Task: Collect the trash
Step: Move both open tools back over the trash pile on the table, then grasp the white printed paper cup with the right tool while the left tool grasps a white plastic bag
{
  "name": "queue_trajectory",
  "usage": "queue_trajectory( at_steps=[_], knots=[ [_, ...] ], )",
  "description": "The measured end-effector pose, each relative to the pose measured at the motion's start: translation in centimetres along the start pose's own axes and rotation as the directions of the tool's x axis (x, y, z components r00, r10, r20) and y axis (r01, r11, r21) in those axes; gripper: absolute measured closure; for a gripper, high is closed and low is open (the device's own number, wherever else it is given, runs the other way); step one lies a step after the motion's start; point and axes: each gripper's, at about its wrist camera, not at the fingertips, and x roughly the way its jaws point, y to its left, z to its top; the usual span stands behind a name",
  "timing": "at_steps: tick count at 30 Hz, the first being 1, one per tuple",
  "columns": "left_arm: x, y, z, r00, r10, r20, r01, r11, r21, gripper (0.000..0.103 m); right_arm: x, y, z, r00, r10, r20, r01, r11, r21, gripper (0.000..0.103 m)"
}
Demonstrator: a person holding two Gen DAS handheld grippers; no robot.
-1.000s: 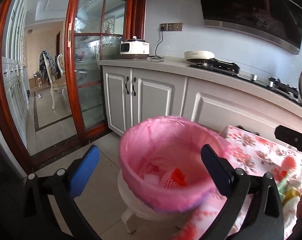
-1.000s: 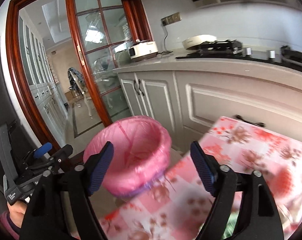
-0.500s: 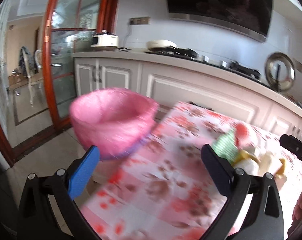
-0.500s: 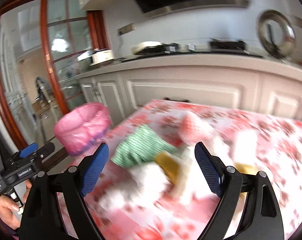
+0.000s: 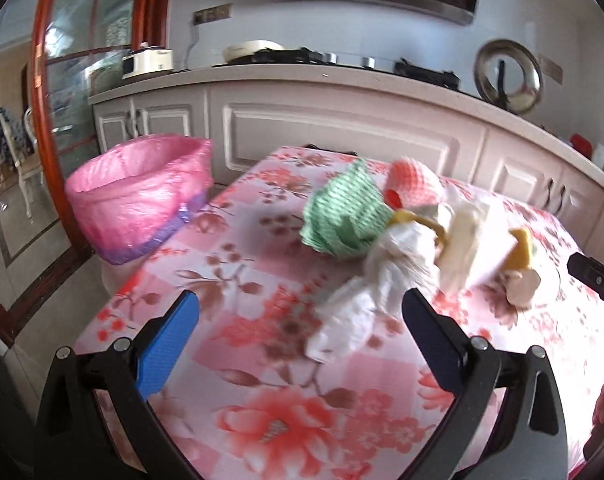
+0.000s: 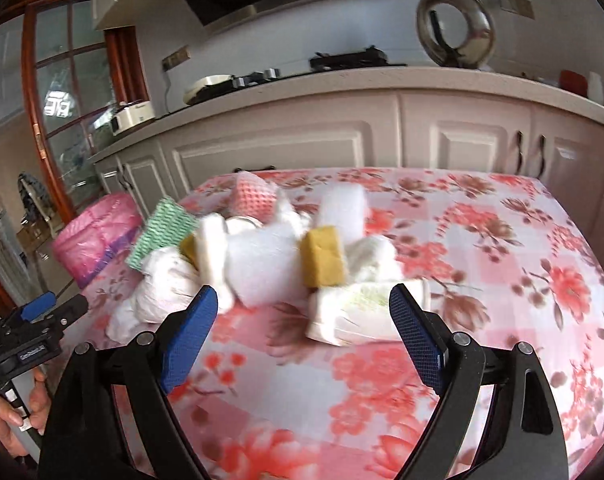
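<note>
A pile of trash lies on the floral tablecloth (image 5: pixel 262 360): a green checked cloth (image 5: pixel 343 216), a pink net wrap (image 5: pixel 415 184), crumpled white tissue (image 5: pixel 381 280), a yellow sponge (image 6: pixel 323 258) and a flat white packet (image 6: pixel 357 312). A bin with a pink liner (image 5: pixel 142 196) stands off the table's left end; it also shows in the right wrist view (image 6: pixel 96 236). My left gripper (image 5: pixel 298 336) is open and empty, just short of the tissue. My right gripper (image 6: pixel 302 328) is open and empty, just short of the packet.
White kitchen cabinets (image 5: pixel 341 132) with a counter run behind the table. A stove and pot lid (image 5: pixel 507 76) sit on the counter. A red-framed glass door (image 5: pixel 42 120) is at the left. The left gripper body (image 6: pixel 26 344) shows low in the right wrist view.
Both grippers have swung right, from over the pink bin to over the table. The trash pile now lies right in front of both. Both stayed open.
</note>
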Motion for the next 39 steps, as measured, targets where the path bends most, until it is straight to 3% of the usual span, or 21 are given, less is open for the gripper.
queue_trajectory(
  at_steps=[6,14,21,24,35,36,39],
  knots=[
    [0.6,-2.0,-0.5,1.0,-0.029,0.002,0.029,0.998,0.059,0.005,1.3,-3.1,-0.9,0.998,-0.058,-0.034,0.06,0.996,0.064,0.02],
    [2.7,-2.7,-0.1,0.999,-0.05,-0.002,0.05,0.997,0.063,0.005,3.4,-3.2,-1.0,0.994,-0.076,-0.075,0.079,0.996,0.049,0.019],
    [4.4,-4.4,0.4,0.997,-0.075,-0.009,0.076,0.993,0.09,0.005,4.8,-3.9,-0.7,0.99,-0.088,-0.114,0.094,0.994,0.048,0.015],
    [4.7,-4.9,0.5,0.997,-0.081,-0.004,0.081,0.992,0.093,0.005,5.4,-4.4,-0.6,0.987,-0.096,-0.13,0.105,0.993,0.06,0.009],
    [7.4,-4.8,0.7,0.995,-0.076,-0.069,0.081,0.994,0.077,0.005,7.7,-3.9,0.1,0.98,-0.096,-0.175,0.104,0.994,0.035,0.009],
    [7.7,-4.9,0.8,0.994,-0.073,-0.075,0.079,0.994,0.076,0.005,7.7,-3.9,0.1,0.981,-0.091,-0.172,0.099,0.995,0.035,0.018],
    [8.6,-4.9,1.1,0.991,-0.079,-0.109,0.087,0.994,0.07,0.005,7.3,-3.9,0.1,0.983,-0.092,-0.156,0.098,0.995,0.03,0.019]
  ],
)
